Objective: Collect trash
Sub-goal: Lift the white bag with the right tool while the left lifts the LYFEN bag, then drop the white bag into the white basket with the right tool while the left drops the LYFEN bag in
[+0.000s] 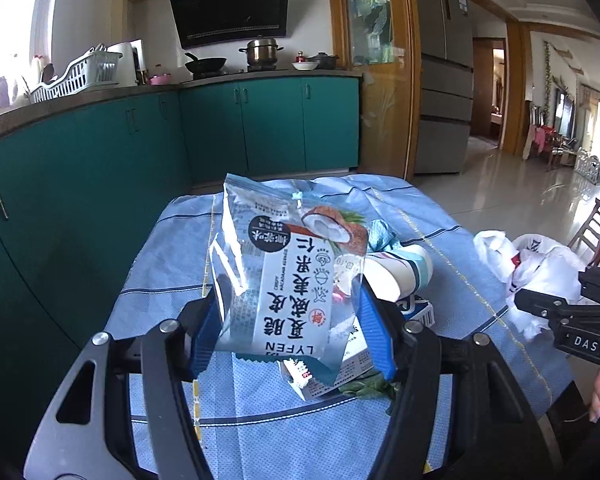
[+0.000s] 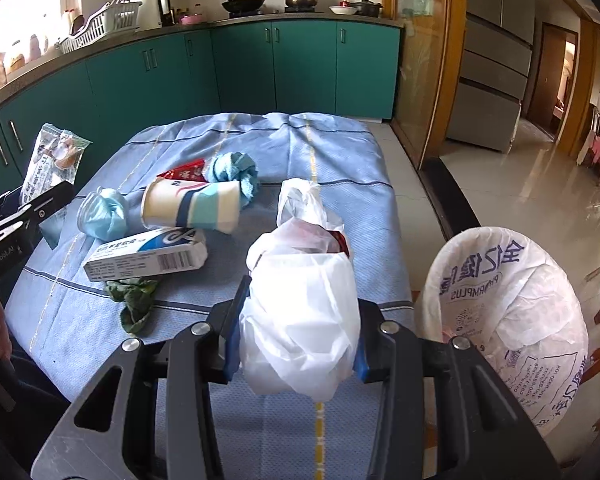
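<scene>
Snack packet point(image 1: 288, 280) stands upright between left gripper point(image 1: 294, 336) fingers, print inverted.

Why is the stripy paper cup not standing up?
The stripy paper cup is tipped over, lying on its side on the blue tablecloth, its open mouth facing left.

The snack packet point(image 1: 288, 276) covers most of the paper cup point(image 1: 400, 276) and carton point(image 1: 340, 372) behind it. The white plastic bag point(image 2: 304, 320) hides the tablecloth point(image 2: 332, 148) beneath. The bag's printed side point(image 2: 512, 312) is cut off at the frame's dark rim.
</scene>
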Demonstrator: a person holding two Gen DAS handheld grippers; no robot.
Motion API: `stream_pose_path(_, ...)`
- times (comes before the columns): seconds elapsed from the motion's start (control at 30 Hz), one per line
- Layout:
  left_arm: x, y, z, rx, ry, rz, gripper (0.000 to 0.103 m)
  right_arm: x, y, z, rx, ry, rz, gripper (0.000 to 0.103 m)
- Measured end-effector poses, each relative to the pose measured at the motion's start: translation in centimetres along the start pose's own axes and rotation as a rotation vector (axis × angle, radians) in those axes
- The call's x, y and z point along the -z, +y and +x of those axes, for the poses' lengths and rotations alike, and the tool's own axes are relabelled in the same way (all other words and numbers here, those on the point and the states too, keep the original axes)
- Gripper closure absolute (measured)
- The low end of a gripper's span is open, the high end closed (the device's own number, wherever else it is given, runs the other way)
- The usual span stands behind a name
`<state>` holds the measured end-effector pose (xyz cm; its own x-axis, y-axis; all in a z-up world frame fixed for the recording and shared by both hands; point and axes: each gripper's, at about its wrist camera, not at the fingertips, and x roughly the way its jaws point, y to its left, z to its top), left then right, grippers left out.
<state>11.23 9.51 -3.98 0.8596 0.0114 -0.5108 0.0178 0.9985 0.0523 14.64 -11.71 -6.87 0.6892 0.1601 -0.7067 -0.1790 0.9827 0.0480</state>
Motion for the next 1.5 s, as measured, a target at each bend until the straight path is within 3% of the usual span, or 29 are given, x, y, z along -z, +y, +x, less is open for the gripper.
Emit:
stream_pose_path(0.3, -0.5, -2.0, 0.3, -0.021, 0.001, 0.022, 0.04, 0.8, 0.3, 0.9, -0.042, 0.02, -0.024, 0.061)
stream_pose_path(0.5, -0.5, -2.0, 0.6, -0.036, 0.011, 0.014, 0.04, 0.1, -1.0, -0.4, -0.031, -0.029, 0.003, 0.061)
stream_pose_path(0.63, -0.5, -2.1, 0.8, -0.041, 0.013, 0.016, 0.04, -0.5, -4.7, -2.0, 0.044, -0.081, 0.081, 0.061)
stream_pose_path(0.73, -0.5, -2.4, 0.9, -0.043, 0.011, 0.023, 0.04, -0.3, -8.8, -3.1, 0.146, -0.097, 0.164, 0.061)
stream_pose_path(0.87, -0.5, -2.8, 0.8, -0.044, 0.006, 0.035, 0.04, 1.3, -14.7, -3.2, 0.296, -0.037, 0.279, 0.061)
stream_pose_path(1.0, -0.4, -3.0, 0.5, -0.035, -0.013, 0.048, 0.04, 3.3, -18.5, -2.2, 0.35, 0.044, 0.346, 0.061)
stream_pose_path(1.17, -1.5, -4.7, -0.2, 0.085, -0.024, 0.021, 0.04, 5.0, -20.1, -1.4, 0.326, 0.094, 0.387, 0.059)
stream_pose_path(1.27, -2.1, -7.3, -0.1, 0.166, -0.012, 0.034, 0.04, 5.1, -20.4, -1.7, 0.329, 0.078, 0.383, 0.042)
stream_pose_path(1.33, -2.3, -9.5, 0.2, 0.212, 0.002, 0.065, 0.04, 5.1, -20.6, -2.6, 0.331, 0.047, 0.391, 0.022)
stream_pose_path(1.5, -2.7, -16.0, 1.4, 0.364, 0.038, 0.121, 0.04, 5.0, -22.2, -5.6, 0.366, -0.017, 0.412, 0.018)
